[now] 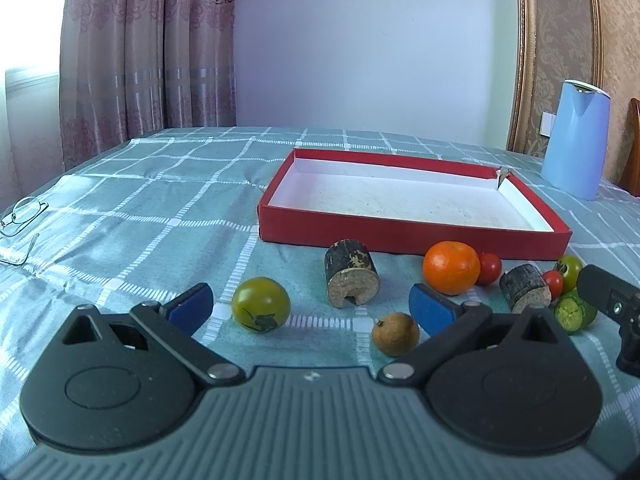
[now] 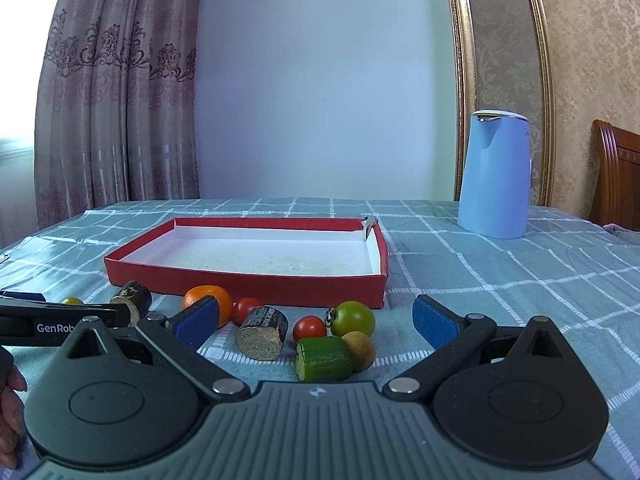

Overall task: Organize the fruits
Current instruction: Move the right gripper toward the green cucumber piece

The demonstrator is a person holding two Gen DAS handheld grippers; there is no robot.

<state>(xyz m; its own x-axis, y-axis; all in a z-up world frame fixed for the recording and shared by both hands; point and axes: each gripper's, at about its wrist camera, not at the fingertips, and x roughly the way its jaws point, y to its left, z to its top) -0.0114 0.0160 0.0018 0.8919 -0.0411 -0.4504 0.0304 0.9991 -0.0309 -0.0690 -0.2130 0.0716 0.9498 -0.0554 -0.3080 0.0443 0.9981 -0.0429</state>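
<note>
Two hand-held grippers hover wide open and empty over a checked tablecloth (image 1: 132,200), where a row of produce lies loose just in front of a shallow red tray (image 1: 408,236). The left gripper (image 1: 310,306) faces a green tomato (image 1: 261,304), a small brown longan-like fruit (image 1: 395,334) and a dark cut stalk section (image 1: 352,276); the right gripper (image 2: 316,320) looks down on a green cut piece (image 2: 324,358), a second dark stalk section (image 2: 262,332), a small red tomato (image 2: 309,328) and a greenish tomato (image 2: 354,319), with an orange (image 2: 208,300) partly hidden behind its left finger. The tray, white inside, holds nothing at all, so by this evidence the sorting has not begun. The risk lies in the crowding: the fruits at the right sit touching or just beside one another, and a finger closing on one would likely nudge its round neighbours into rolling; soft tomatoes could also bruise or split under a hard squeeze. The tray's far right corner looks torn. A blue kettle (image 2: 494,176) stands well apart, and spectacles (image 1: 22,210) lie at the left edge.
</note>
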